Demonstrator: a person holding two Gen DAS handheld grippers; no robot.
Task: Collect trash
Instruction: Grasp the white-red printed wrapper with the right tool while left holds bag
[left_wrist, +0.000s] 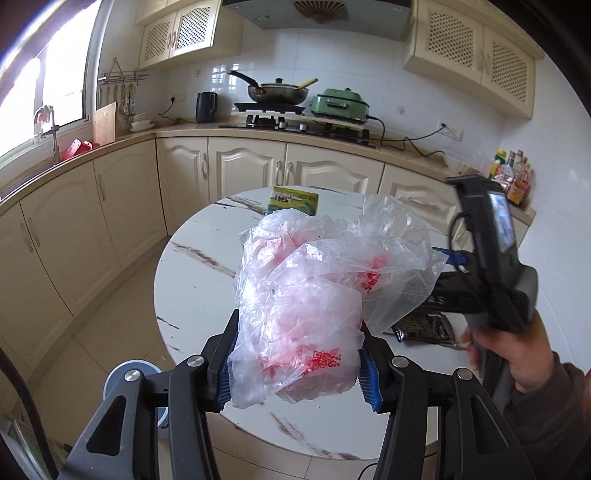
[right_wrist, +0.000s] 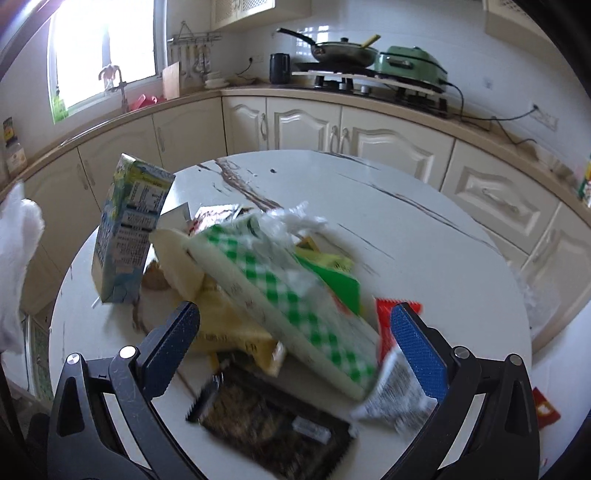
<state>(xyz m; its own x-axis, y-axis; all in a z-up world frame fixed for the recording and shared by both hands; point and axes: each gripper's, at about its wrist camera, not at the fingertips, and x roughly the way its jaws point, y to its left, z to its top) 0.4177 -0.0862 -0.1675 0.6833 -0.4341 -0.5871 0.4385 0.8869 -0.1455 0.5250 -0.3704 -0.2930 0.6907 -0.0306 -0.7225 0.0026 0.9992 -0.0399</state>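
My left gripper (left_wrist: 295, 363) is clamped on a crumpled clear plastic bag (left_wrist: 314, 295) w/ red print, held above the round table (left_wrist: 192, 280). Only the right cam shows the trash pile (right_wrist: 280, 306): milk carton (right_wrist: 127, 229) upright, green-checked packet, dark wrapper. Right gripper (right_wrist: 295, 354) hangs over it, jaws wide, nothing gripped.

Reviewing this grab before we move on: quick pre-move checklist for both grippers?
1. Left gripper pads clamp the crumpled clear plastic bag with red print: ok.
2. Bag lifted off the round white marble-pattern table: ok.
3. Right gripper open, nothing between its pads: ok.
4. Green-checked white wrapper lying below its jaws: ok.
5. Upright blue-green drink carton clear of the jaws: ok.
6. Trash bin in view: not ok.
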